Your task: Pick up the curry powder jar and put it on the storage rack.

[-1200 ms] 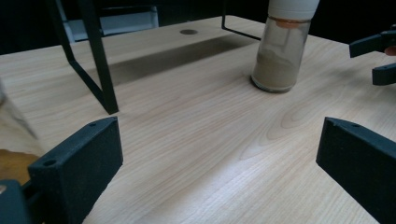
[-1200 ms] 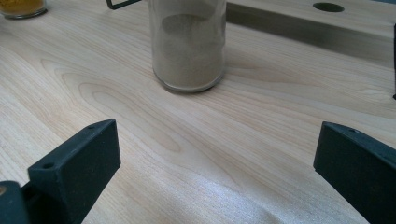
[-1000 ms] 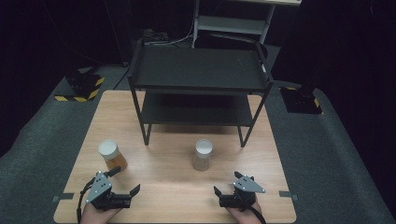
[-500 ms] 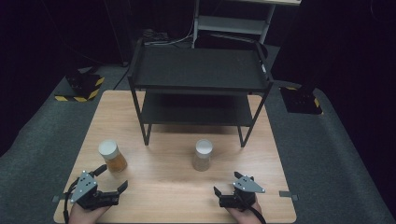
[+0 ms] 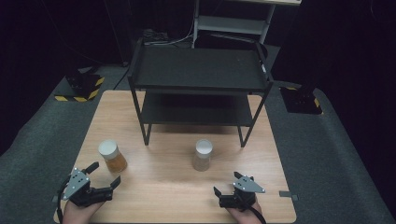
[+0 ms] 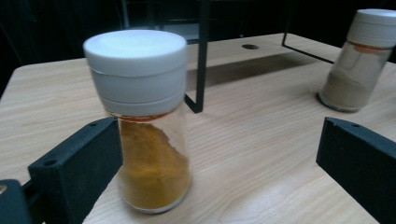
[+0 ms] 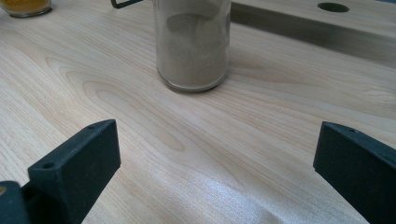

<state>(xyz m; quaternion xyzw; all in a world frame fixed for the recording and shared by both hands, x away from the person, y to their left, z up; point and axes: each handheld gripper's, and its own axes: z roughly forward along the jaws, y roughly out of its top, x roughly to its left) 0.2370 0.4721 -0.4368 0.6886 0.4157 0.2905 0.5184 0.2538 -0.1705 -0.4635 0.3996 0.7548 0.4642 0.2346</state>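
Two clear glass spice jars with white screw caps stand upright on the light wooden table [image 5: 154, 196], well apart. The near-left jar [image 5: 112, 156] holds orange-yellow powder to about half its height; the left gripper [image 5: 103, 175], jaws spread wide, sits just near of it, one jaw beside the glass. The centre jar [image 5: 202, 155] holds pale beige powder, before the black two-tier metal shelf [image 5: 201, 70]. The right gripper [image 5: 229, 183], jaws spread, lies near of it.

Orange-filled jar [image 6: 148, 126], white lid; tan-filled jar [image 5: 203, 155]; black shelf rack [image 5: 201, 70].
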